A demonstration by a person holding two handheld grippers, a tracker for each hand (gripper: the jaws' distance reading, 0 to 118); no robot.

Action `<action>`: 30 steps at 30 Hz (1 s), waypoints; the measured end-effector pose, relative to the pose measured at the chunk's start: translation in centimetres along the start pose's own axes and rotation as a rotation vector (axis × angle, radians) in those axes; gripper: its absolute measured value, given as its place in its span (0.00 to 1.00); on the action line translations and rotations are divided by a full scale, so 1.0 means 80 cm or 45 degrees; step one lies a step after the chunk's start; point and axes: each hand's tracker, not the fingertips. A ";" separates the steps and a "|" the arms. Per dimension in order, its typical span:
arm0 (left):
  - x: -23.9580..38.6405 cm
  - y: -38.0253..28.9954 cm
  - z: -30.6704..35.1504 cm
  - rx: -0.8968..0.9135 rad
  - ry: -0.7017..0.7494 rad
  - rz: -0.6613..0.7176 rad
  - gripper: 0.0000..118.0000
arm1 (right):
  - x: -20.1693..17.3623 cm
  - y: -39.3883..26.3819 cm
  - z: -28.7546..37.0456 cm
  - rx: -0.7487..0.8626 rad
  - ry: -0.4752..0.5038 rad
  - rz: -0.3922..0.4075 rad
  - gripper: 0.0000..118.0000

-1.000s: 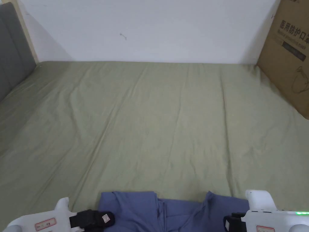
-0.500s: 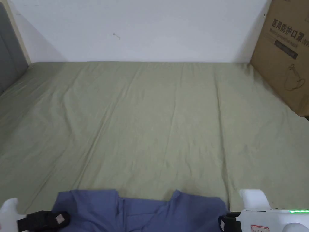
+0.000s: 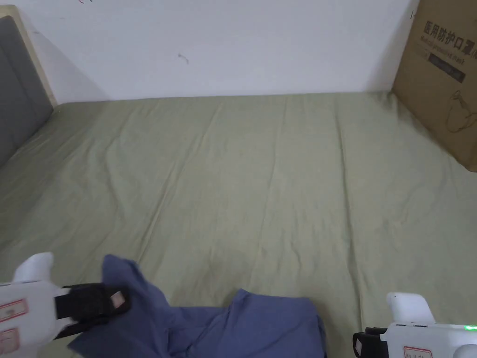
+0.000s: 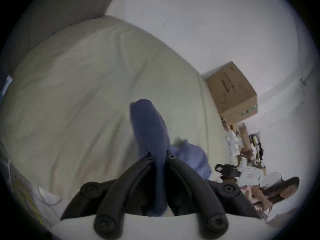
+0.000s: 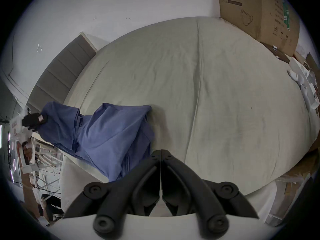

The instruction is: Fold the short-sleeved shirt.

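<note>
The blue short-sleeved shirt lies crumpled at the near edge of the green bed sheet. My left gripper is shut on one corner of the shirt and holds it up off the bed. In the left gripper view a strip of blue shirt runs up from between the left gripper jaws. My right gripper sits low at the right, a little apart from the shirt's right edge. In the right gripper view the right gripper has its jaws pressed together with nothing between them, and the shirt lies to their left.
A large cardboard box leans at the bed's far right corner. A grey padded headboard borders the left side, and a white wall runs along the back. Wide wrinkled sheet stretches beyond the shirt. Clutter stands beside the bed.
The left gripper has risen and lifted its corner of the shirt, bunching the cloth. The shirt's right edge, which was at the right gripper, now lies apart from it.
</note>
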 end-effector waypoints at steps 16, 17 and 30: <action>0.072 -0.064 -0.217 -0.444 -0.177 -0.146 0.89 | 0.057 -0.019 0.018 0.014 -0.031 -0.133 0.00; 0.059 -0.058 -0.208 -0.410 -0.138 -0.113 0.88 | 0.060 -0.019 0.018 0.012 -0.031 -0.139 0.00; -0.003 -0.081 -0.189 -0.403 -0.038 0.000 0.06 | 0.043 -0.013 -0.003 -0.011 0.014 -0.105 0.00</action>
